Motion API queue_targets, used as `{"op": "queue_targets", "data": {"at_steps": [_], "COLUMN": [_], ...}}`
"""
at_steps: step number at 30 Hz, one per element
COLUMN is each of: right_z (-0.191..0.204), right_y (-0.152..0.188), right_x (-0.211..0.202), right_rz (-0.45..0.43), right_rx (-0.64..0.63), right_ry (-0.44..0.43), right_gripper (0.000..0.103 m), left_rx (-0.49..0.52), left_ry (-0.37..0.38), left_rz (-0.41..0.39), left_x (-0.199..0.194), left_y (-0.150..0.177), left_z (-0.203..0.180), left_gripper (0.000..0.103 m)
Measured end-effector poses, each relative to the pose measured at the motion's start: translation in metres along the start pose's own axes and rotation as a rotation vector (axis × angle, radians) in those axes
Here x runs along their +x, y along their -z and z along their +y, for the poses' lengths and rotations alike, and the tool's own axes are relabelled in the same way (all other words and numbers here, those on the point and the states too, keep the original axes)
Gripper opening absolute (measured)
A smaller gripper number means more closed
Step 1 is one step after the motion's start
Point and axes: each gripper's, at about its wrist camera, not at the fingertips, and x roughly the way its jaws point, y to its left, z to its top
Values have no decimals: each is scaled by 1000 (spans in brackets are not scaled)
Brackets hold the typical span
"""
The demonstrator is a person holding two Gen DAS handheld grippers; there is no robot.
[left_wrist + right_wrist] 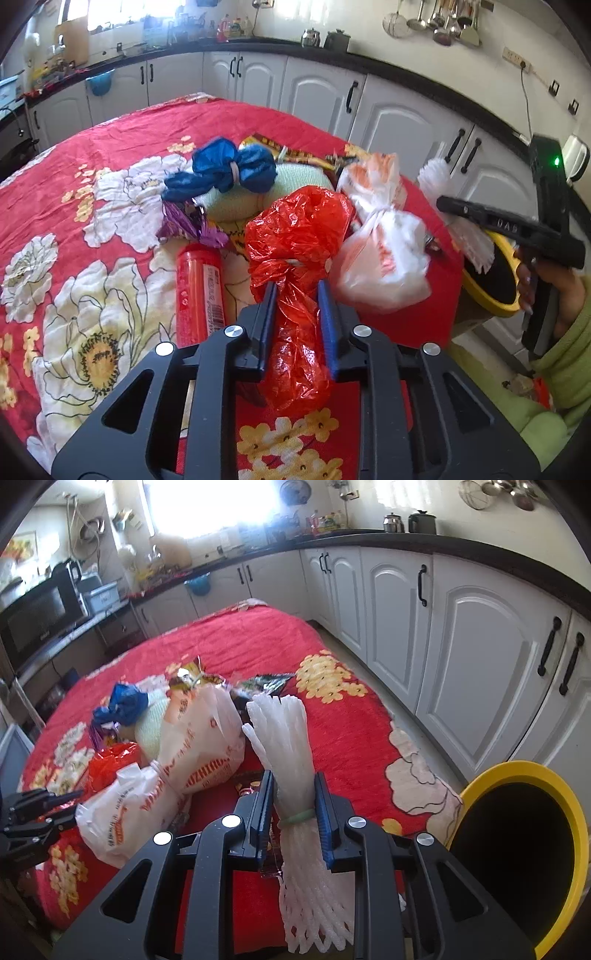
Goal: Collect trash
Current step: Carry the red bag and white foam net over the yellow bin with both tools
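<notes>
My left gripper (296, 291) is shut on a crumpled red plastic bag (299, 236) above the red flowered tablecloth (110, 155). My right gripper (293, 782) is shut on a white foam fruit net (284, 734) bound with a green band. The net also shows in the left wrist view (436, 181), beside the right gripper (448, 205). A yellow-rimmed trash bin (517, 849) stands at the table's right edge, also seen in the left wrist view (491, 280). My left gripper shows at the left of the right wrist view (74, 805).
On the cloth lie a tied white-and-orange plastic bag (380, 258), a blue bag (229, 170), a pale green roll (240, 203), a purple wrapper (188, 221), a red can (199, 291) and snack wrappers (295, 147). White cabinets (461, 646) run along the right.
</notes>
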Motion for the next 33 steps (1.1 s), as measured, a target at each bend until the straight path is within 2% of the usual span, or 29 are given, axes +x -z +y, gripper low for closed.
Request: {"op": "queue_targets", "data": {"at_steps": [10, 16, 25, 33], "right_z": [-7, -10, -22, -49], "right_y": [1, 1, -2, -2], "right_x": [-24, -39, -64, -86], "right_rz": [-49, -80, -133, -173], "right_rx": [30, 37, 57, 105], "right_ry": [-12, -22, -25, 1], "right_gripper": [21, 21, 21, 21], "left_rx": [-18, 2, 40, 96], "left_ry": [17, 40, 89, 138], "left_rz": [-104, -131, -149, -137], "left_x": [-30, -34, -28, -12], "left_y": [-22, -32, -44, -54], "left_z": [-8, -25, -61, -103], "left_gripper": [14, 14, 14, 14]}}
